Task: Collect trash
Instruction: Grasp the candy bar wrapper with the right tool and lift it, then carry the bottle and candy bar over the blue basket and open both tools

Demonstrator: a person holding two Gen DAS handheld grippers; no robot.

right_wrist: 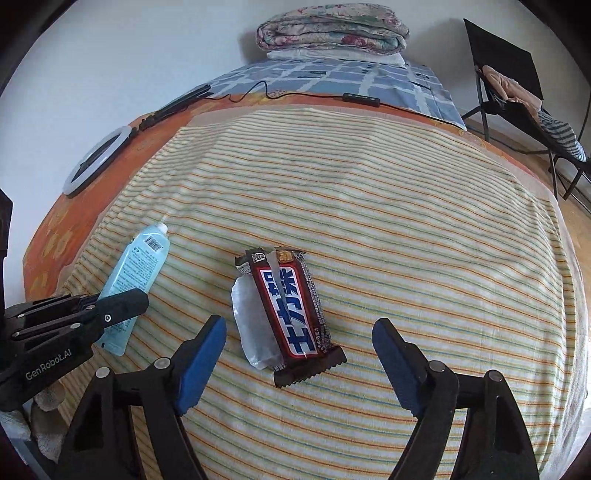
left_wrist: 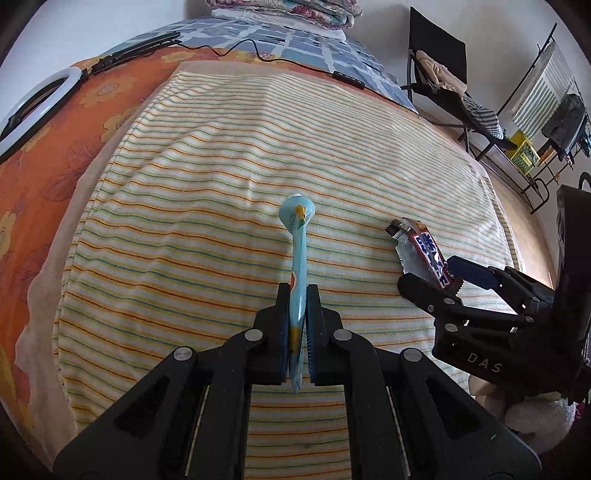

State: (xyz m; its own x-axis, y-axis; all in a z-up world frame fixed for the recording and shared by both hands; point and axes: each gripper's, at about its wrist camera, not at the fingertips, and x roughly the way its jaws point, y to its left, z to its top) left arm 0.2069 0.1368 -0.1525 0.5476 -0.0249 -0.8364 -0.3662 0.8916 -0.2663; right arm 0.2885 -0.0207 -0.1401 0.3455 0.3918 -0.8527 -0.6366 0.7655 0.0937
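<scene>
**Tube pinched on the left, torn wrapper between spread jaws on the right**

A bed [right_wrist: 92, 221] fills both views, covered by an orange flowered sheet with a cream towel [right_wrist: 369, 206] striped in orange, green and blue laid over it. At the far end a folded floral quilt [right_wrist: 332, 29] sits on a blue checked cover. A black folding chair [right_wrist: 517, 81] heaped with clothes stands on the floor to the right, and in the left wrist view a wire rack [left_wrist: 546, 110] holding a dark bundle and a yellow box stands beyond it. A white ring light [right_wrist: 98, 164] lies flat on the orange sheet at the left, its black cable [right_wrist: 295, 94] running across the bed.

No bin or bag shows in either view.

The left gripper [left_wrist: 297, 310] is pressed together on a flattened pale blue squeeze tube [left_wrist: 297, 258], pinching it near its lower end; the capped tip points away over the towel. From the right wrist view the tube's back, with barcode and fine print, shows.

A dark brown candy wrapper [right_wrist: 291, 310] with a blue and white logo lies on the towel, torn open, a silvery inner flap spread at its left side. The right gripper [right_wrist: 299, 354] has its jaws spread wide, one finger on each side of the wrapper's near, serrated end, the blue pads clear of it.
</scene>
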